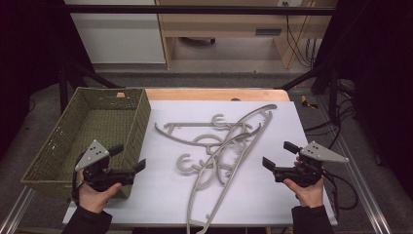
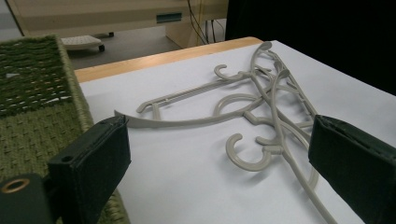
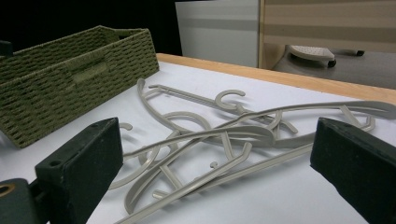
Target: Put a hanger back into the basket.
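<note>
Meanwhile, both grippers, left point(image 1: 132, 158) and right point(image 1: 276, 154), gaped wide and empty either side of tangled grey hangers point(image 1: 219, 146), wicker basket point(image 1: 65, 141) alongside.

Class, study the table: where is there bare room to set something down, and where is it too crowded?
Free: the white sheet between the hangers and the right gripper; the near strip between the left gripper and the hangers; the floor of the green basket. Crowded: the sheet's centre, where the grey hangers lie tangled across one another.

Two black jaws of the left tool point(image 2: 219, 163) spread wide over a white worktop point(image 2: 187, 182), framing tangled grey hangers point(image 2: 261, 116); green woven basket point(image 2: 32, 107) at left.
</note>
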Demonstrator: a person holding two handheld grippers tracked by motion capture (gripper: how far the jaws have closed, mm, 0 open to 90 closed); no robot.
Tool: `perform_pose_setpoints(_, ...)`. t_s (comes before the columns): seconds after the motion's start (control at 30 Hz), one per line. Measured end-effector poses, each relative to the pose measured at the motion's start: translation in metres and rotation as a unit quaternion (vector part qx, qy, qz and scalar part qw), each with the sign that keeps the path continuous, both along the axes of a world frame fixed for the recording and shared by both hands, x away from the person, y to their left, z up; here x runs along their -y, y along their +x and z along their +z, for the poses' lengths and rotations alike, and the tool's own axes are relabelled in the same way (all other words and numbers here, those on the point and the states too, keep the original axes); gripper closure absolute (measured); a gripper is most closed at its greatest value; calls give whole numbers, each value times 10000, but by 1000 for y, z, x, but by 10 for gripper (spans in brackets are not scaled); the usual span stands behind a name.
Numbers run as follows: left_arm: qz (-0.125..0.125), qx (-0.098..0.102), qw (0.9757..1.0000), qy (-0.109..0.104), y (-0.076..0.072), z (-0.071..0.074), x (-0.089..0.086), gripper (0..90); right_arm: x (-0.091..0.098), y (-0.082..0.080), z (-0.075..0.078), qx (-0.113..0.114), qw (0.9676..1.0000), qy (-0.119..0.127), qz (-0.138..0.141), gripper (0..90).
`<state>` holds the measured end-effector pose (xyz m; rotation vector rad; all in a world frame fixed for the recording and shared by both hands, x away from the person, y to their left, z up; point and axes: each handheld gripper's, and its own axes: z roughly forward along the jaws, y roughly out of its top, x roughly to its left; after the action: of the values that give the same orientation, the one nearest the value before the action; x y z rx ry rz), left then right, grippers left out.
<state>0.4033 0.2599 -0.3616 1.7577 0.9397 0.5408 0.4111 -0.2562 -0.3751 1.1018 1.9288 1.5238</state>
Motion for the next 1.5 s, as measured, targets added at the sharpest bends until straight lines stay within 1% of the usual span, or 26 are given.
perform_pose_setpoints(0.3, -274, -159, 9993, 215, -2, -9, 32, 63, -3, 0, 1, -15, 10000, -44, 30, 24)
perform_pose_setpoints(0.33, -274, -159, 9993, 215, -2, -9, 32, 63, -3, 0, 1, -15, 10000, -44, 30, 24)
perform_pose_setpoints(0.4, -375, -256, 9986, 273, -2, -15, 43, 68, -4, 0, 1, -39, 10000, -37, 13, 24)
perform_pose_setpoints(0.47, -409, -296, 9983, 300, -2, -17, 46, 70, -4, 0, 1, -32, 10000, -46, 11, 24)
perform_pose_setpoints(0.6, -514, -516, 9964, 430, -1, -30, 61, 78, -5, 0, 0, -57, 9999, -85, 6, 23)
perform_pose_setpoints(0.63, -514, -516, 9964, 430, -1, -30, 61, 78, -6, 0, 0, -66, 9999, -85, 10, 23)
perform_pose_setpoints(0.7, -592, -657, 9946, 550, -1, -38, 70, 82, -6, 0, 0, -71, 9999, -83, 12, 23)
perform_pose_setpoints(0.73, -592, -657, 9946, 550, -1, -38, 70, 83, -6, 0, -1, -72, 9999, -95, 22, 23)
perform_pose_setpoints(0.77, -645, -730, 9933, 630, -1, -43, 76, 87, -6, 0, -1, -72, 9999, -99, 19, 23)
perform_pose_setpoints(0.83, -658, -771, 9926, 663, -1, -45, 78, 97, -6, 0, -1, -75, 9999, -99, 22, 22)
perform_pose_setpoints(1.0, -779, -990, 9886, 827, -2, -57, 93, 114, -7, 0, -1, -99, 9999, -107, 25, 22)
perform_pose_setpoints(1.03, -841, -1083, 9862, 926, -2, -62, 99, 119, -7, 0, -1, -105, 9999, -105, 7, 21)
perform_pose_setpoints(1.07, -841, -1083, 9862, 926, -2, -62, 99, 122, -7, 0, -1, -105, 9999, -105, 7, 21)
perform_pose_setpoints(1.1, -888, -1177, 9841, 986, -2, -66, 105, 124, -8, 0, -1, -112, 9999, -123, 10, 21)
perform_pose_setpoints(1.13, -888, -1177, 9841, 986, -2, -66, 105, 130, -8, 0, -1, -112, 9999, -123, 10, 21)
perform_pose_setpoints(1.17, -933, -1249, 9822, 1051, -2, -71, 110, 136, -8, 1, -2, -110, 9999, -115, 14, 20)
perform_pose_setpoints(1.2, -933, -1249, 9822, 1051, -2, -71, 110, 142, -8, 1, -2, -116, 9999, -116, 17, 20)
perform_pose_setpoints(1.23, -950, -1287, 9812, 1080, -2, -73, 113, 149, -9, 1, -2, -115, 9999, -128, 8, 20)
perform_pose_setpoints(1.27, -973, -1341, 9799, 1109, -2, -74, 116, 149, -9, 1, -2, -115, 9999, -128, 8, 20)
perform_pose_setpoints(1.3, -1010, -1406, 9777, 1186, -2, -78, 121, 165, -9, 1, -2, -126, 9998, -138, 15, 20)
perform_pose_setpoints(1.33, -1010, -1406, 9777, 1186, -2, -78, 121, 179, -9, 1, -2, -132, 9998, -138, 13, 19)
perform_pose_setpoints(1.37, -1082, -1487, 9748, 1264, -2, -81, 126, 194, -9, 1, -2, -133, 9998, -140, 15, 19)
perform_pose_setpoints(1.4, -1082, -1487, 9748, 1264, -2, -81, 126, 210, -9, 1, -2, -133, 9998, -140, 15, 19)
perform_pose_setpoints(1.43, -1142, -1581, 9717, 1334, -1, -85, 133, 230, -9, 1, -2, -148, 9998, -129, 17, 19)
perform_pose_setpoints(1.47, -1142, -1581, 9717, 1334, -1, -85, 133, 256, -9, 1, -2, -148, 9998, -129, 17, 19)
perform_pose_setpoints(1.5, -1207, -1641, 9691, 1388, -1, -89, 138, 275, -9, 1, -2, -157, 9998, -143, 35, 19)
